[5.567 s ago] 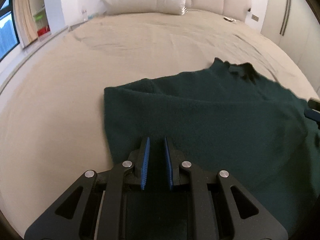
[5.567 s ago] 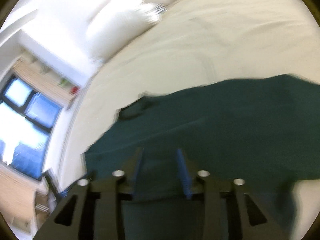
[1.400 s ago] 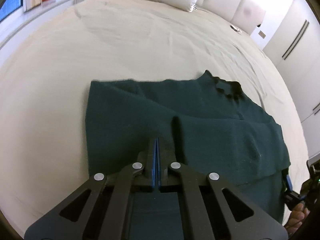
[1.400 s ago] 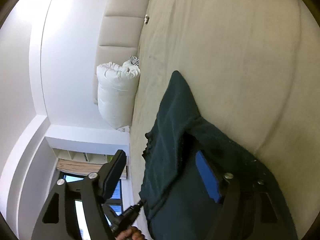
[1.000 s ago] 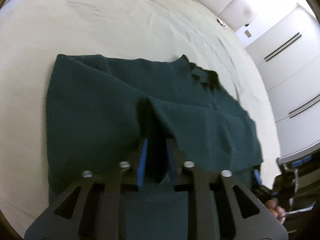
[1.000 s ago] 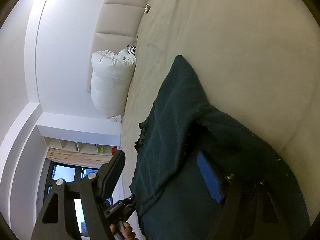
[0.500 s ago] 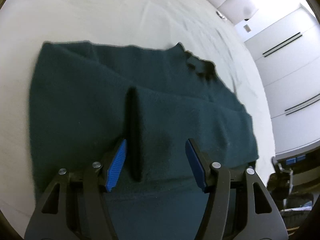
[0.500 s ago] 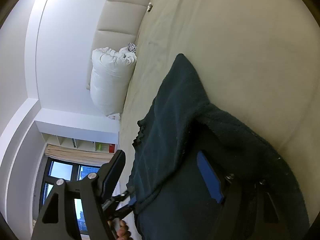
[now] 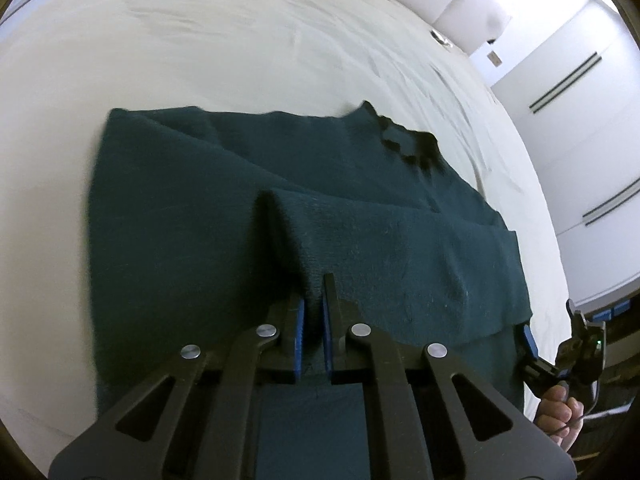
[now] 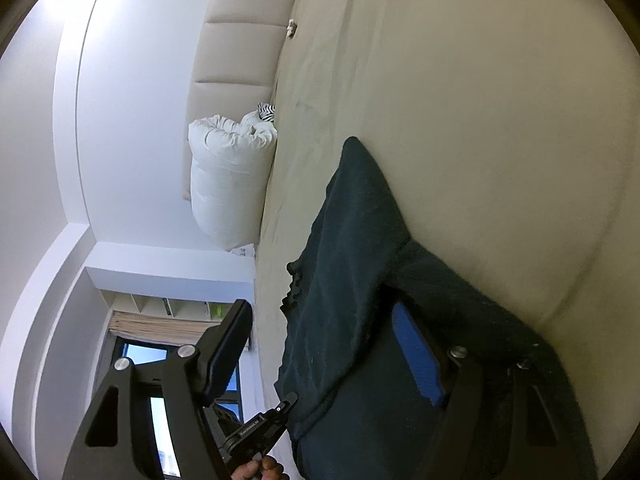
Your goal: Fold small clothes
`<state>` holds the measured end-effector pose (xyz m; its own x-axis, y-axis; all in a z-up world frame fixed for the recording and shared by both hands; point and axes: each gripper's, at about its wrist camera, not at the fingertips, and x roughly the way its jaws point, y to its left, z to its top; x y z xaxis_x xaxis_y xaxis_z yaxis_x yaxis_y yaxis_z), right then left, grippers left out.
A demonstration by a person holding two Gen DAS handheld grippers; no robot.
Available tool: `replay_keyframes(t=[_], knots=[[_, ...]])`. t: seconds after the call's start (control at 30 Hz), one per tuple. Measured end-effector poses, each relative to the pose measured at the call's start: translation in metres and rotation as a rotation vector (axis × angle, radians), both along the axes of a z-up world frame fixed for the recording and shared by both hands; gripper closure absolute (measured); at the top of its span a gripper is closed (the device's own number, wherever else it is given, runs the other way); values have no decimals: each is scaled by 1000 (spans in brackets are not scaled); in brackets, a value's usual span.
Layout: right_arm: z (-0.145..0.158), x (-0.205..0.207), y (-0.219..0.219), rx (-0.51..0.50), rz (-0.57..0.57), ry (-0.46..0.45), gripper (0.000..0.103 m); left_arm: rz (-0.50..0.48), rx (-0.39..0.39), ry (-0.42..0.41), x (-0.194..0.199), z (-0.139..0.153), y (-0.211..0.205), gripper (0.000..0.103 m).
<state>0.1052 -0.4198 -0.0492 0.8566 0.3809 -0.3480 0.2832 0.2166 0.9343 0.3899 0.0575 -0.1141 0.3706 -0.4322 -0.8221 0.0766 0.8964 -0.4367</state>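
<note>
Risk: if the left gripper [image 9: 312, 308], nearly closed on a fold of the sweater [image 9: 192, 216], slips, the fold falls.
Right gripper [image 10: 320, 344]: wide open, sweater beside it on the bed [image 9: 200, 40].

I'm pinching my left gripper [image 9: 313, 312] nearly closed on fabric; my right gripper [image 10: 320, 344] is gaping wide, rolled sideways.

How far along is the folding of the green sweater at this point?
Done: one flap of the sweater already lies folded across its body on the bed. In hand: the left gripper pinches a raised ridge at the near edge; the right gripper stands wide open with one finger under the sweater's edge. Left: lay this fold flat and finish with a compact shape.
</note>
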Motion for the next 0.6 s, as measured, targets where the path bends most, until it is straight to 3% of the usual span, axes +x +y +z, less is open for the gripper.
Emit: replay_keyframes(t=[0.33, 0.5, 0.6], knots=[[-5, -6, -7, -7, 14, 43, 35, 22, -12, -15, -2, -7, 8, 97], [31, -2, -15, -83, 84, -22, 32, 8, 5, -22, -9, -11, -1, 96], [53, 24, -30, -141, 139, -79, 32, 29, -28, -13, -9, -18, 3, 92]])
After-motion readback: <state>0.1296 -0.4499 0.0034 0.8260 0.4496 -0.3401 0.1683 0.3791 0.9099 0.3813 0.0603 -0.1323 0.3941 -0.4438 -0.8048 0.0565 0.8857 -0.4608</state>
